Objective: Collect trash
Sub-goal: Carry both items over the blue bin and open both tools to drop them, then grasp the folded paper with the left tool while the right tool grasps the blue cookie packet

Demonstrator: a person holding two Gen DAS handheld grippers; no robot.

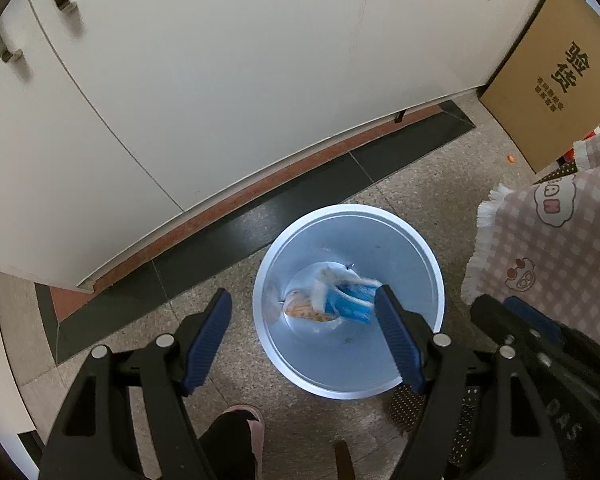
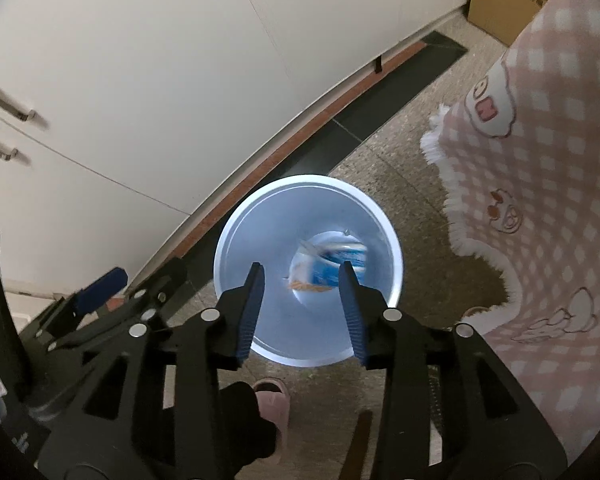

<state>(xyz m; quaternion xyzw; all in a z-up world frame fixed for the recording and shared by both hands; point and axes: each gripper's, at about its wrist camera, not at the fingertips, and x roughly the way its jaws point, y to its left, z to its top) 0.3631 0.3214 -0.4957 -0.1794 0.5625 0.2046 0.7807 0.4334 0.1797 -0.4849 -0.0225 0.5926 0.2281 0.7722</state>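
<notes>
A light blue trash bin [image 1: 284,354] stands on the speckled floor below both grippers, and it shows in the right wrist view [image 2: 236,232] too. Inside it lies a blue and white plastic wrapper [image 1: 350,300] with an orange piece beside it; the wrapper is blurred in the right wrist view [image 2: 332,266]. My left gripper [image 1: 304,298] is open and empty above the bin's left rim. My right gripper [image 2: 302,276] is open and empty above the bin. The left gripper [image 2: 100,292] also shows at the left of the right wrist view.
White cabinet doors [image 1: 180,100] with metal handles stand behind the bin, above a red and black floor strip. A pink checked cloth with white fringe [image 2: 540,200] hangs at the right. A cardboard box [image 1: 552,84] stands at the far right. A foot in a pink slipper [image 2: 272,404] is below.
</notes>
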